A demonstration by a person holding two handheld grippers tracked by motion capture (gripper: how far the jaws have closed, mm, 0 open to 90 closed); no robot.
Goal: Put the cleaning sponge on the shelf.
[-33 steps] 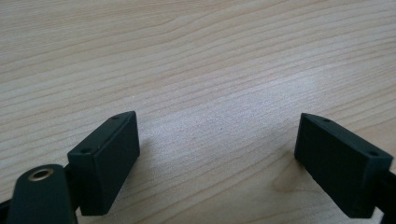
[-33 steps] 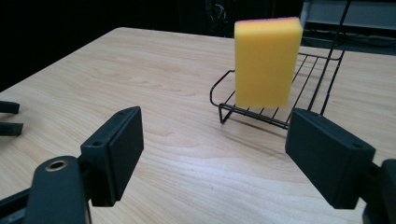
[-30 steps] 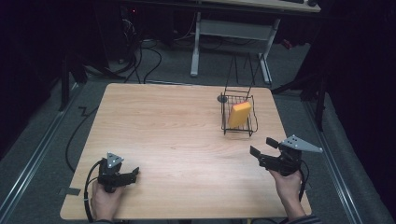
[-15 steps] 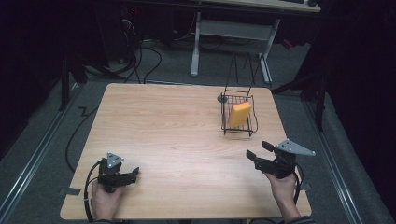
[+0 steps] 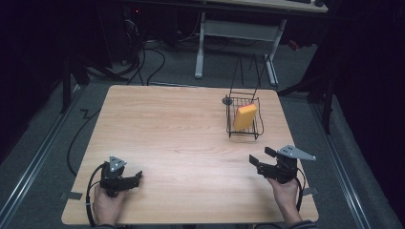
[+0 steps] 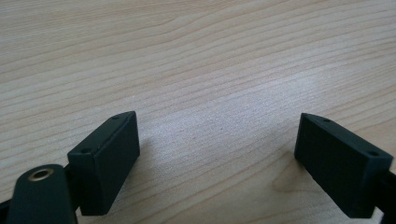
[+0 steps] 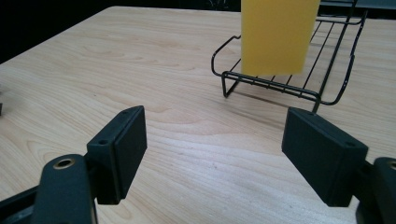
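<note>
Sponge (image 5: 245,116) sits upright in the wire rack (image 5: 230,125), upper right of the table (image 5: 172,138) in the high view; in the right gripper view it stands at top centre-right, leaning on the rack's back wires. Right gripper (image 5: 259,164), lower right of the high view, has dropped toward the table and drifted down-frame away from the rack over the last second, and its jaws have just been closing; they remain clearly parted with nothing between them. Left gripper (image 5: 135,179), lower left, hasn't budged: jaws wide apart over bare wood, holding nothing. My read: the sponge is placed, the right hand is backing off to a rest pose, work looks essentially finished. Rack and sponge unchanged across frames, well apart from both grippers.
</note>
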